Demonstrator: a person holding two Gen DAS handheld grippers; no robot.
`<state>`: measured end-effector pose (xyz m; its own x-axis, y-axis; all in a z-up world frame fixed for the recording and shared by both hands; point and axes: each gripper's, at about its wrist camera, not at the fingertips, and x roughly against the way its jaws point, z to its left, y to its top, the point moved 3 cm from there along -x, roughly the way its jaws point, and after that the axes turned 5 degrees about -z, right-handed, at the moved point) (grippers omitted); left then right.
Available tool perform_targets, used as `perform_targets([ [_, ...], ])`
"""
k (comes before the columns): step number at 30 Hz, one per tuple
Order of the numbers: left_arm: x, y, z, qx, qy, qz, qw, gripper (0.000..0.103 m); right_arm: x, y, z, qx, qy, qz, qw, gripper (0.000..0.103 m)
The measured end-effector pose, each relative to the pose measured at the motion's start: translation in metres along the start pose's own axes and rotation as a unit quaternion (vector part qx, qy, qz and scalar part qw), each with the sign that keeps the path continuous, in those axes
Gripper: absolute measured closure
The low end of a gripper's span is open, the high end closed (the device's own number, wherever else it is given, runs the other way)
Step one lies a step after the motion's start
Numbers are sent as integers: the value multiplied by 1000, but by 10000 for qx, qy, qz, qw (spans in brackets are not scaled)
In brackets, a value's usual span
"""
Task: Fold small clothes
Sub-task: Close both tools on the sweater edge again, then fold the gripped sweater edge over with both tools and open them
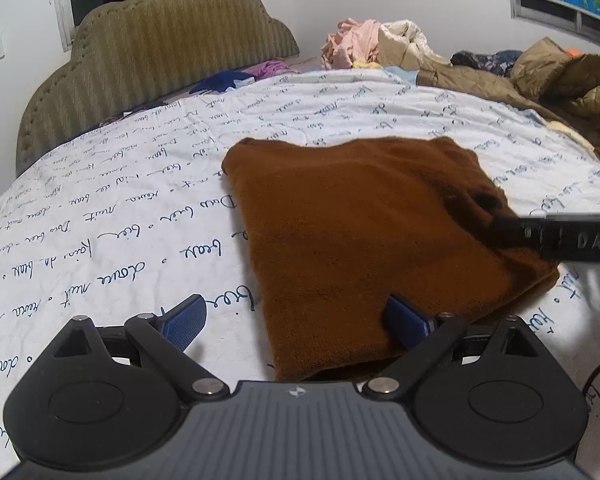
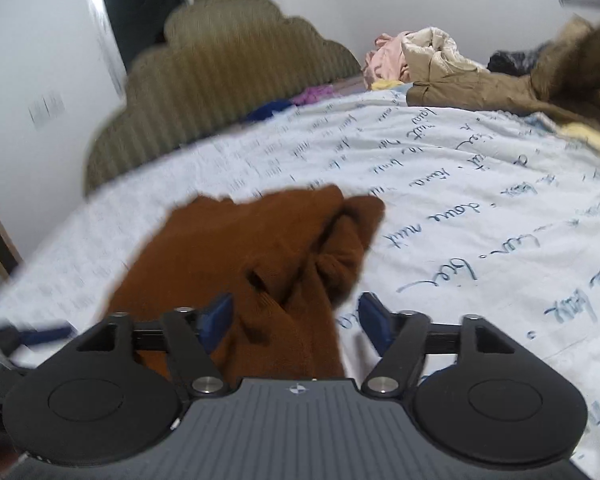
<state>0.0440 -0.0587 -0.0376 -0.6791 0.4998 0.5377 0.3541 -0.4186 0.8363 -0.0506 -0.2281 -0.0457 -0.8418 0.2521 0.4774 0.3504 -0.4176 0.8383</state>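
Note:
A brown knit garment (image 1: 364,236) lies folded into a rough rectangle on the white bed sheet with blue handwriting (image 1: 112,216). My left gripper (image 1: 296,320) is open at the garment's near edge; its right finger rests on the cloth and its left finger is over the sheet. The right gripper's black body (image 1: 560,238) reaches in over the garment's right side. In the right wrist view the garment (image 2: 240,256) is bunched at its far right corner, and my right gripper (image 2: 296,316) is open, its fingers either side of a cloth fold.
An olive padded headboard (image 1: 148,60) stands at the far left. A pile of pink and cream clothes (image 1: 376,44) and an olive puffy jacket (image 1: 540,76) lie at the back right. A blue garment (image 1: 220,80) lies by the headboard.

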Motion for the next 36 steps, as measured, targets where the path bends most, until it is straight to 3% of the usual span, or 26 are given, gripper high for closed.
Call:
perform_targets([
  [3, 0, 5, 17, 359, -115, -131, 9992, 6, -1, -1, -16, -407, 165, 87, 9990, 16],
  [5, -8, 10, 36, 851, -289, -44, 9959, 6, -3, 1, -35, -964, 618, 229, 9932, 6],
  [7, -25, 12, 59, 1533, -586, 239, 9861, 6, -12, 4, -50, -1394, 1156, 483, 9823, 4],
  [9, -46, 7, 79, 2359, -1121, 683, 9629, 6, -23, 6, -58, -1505, 1430, 624, 9762, 4],
  [10, -53, 3, 85, 2714, -1396, 782, 9491, 5, -30, 8, -61, -1490, 1559, 680, 9741, 4],
  [11, -56, 2, 89, 2920, -1549, 718, 9410, 3, -35, 9, -62, -1482, 1724, 728, 9711, 4],
  [13, -63, 6, 92, 3072, -1866, 704, 9305, 3, -47, 12, -63, -1543, 2019, 789, 9639, 4],
  [17, -92, 16, 88, 3569, -2762, 838, 8884, 4, -79, 24, -58, -1833, 2450, 863, 9481, 7],
  [19, -109, 19, 85, 3772, -2847, 872, 8769, 5, -95, 30, -50, -1789, 2540, 921, 9460, 11],
  [20, -114, 21, 84, 3828, -2793, 832, 8767, 10, -102, 31, -45, -1724, 2567, 963, 9461, 13],
  [22, -122, 25, 81, 3845, -2685, 846, 8791, 34, -111, 34, -33, -1492, 2568, 983, 9498, 19],
  [23, -127, 25, 81, 3821, -2617, 949, 8812, 56, -114, 35, -29, -1420, 2539, 1045, 9510, 28],
  [24, -130, 24, 80, 3760, -2591, 1025, 8838, 64, -116, 36, -27, -1392, 2475, 1114, 9523, 35],
  [25, -129, 24, 79, 3687, -2572, 1004, 8876, 67, -119, 36, -26, -1433, 2384, 1218, 9528, 56],
  [26, -125, 25, 79, 3575, -2528, 938, 8941, 71, -122, 36, -27, -1578, 2388, 1330, 9489, 63],
  [28, -114, 32, 77, 3254, -2372, 793, 9119, 74, -122, 38, -25, -1763, 2382, 1395, 9448, 67],
  [32, -90, 57, 79, 2543, -1895, 373, 9477, 75, -117, 50, -3, -1524, 2367, 1389, 9495, 71],
  [34, -80, 76, 90, 2345, -1740, 165, 9563, 75, -115, 65, 13, -1373, 2458, 1286, 9509, 72],
  [36, -69, 98, 106, 2315, -1635, -65, 9590, 75, -114, 87, 29, -1297, 2581, 1083, 9512, 72],
])
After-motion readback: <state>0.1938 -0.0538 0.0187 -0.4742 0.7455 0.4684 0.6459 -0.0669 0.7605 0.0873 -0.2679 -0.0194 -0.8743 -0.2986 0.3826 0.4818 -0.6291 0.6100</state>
